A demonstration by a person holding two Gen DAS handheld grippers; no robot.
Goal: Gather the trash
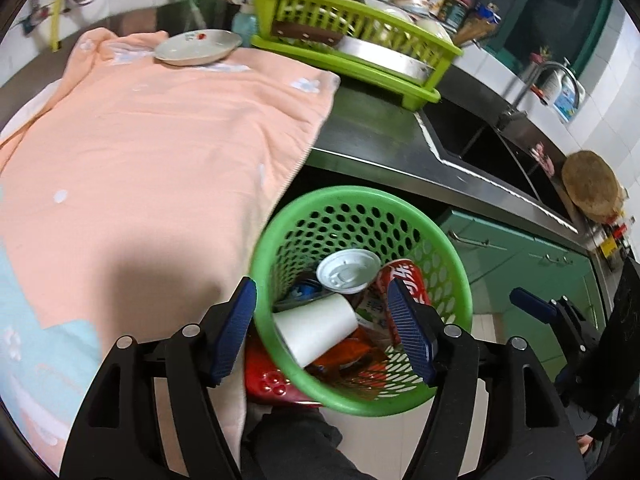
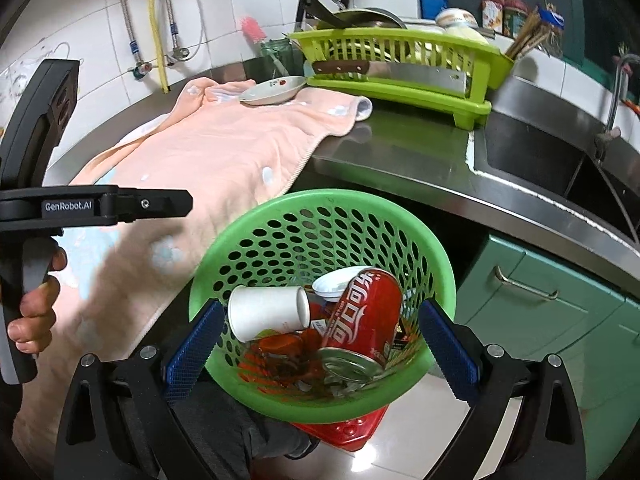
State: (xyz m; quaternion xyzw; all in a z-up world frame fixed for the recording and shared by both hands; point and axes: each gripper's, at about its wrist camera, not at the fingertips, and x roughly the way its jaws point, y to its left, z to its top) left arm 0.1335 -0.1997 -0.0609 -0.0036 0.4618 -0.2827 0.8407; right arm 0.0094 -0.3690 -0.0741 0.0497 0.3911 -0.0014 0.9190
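We note both wrist views look steeply down, close over the green basket (image 1: 448,280) beside the counter (image 1: 372,152). Both share the basket (image 2: 440,276), counter (image 2: 400,160), peach towel (image 1: 160,152) and dish rack (image 2: 400,92).

Kitchen. White tiled wall (image 2: 100,52) with metal hoses and a yellow pipe (image 2: 154,20). Steel counter (image 2: 384,160) with a sunken sink (image 2: 532,160) and curved tap (image 1: 560,72). Green cabinet doors (image 2: 560,312) with metal handles below. Pale glossy floor tiles (image 2: 420,440). Peach towel (image 1: 160,160) draped over the counter; lime dish rack (image 2: 400,80) behind.
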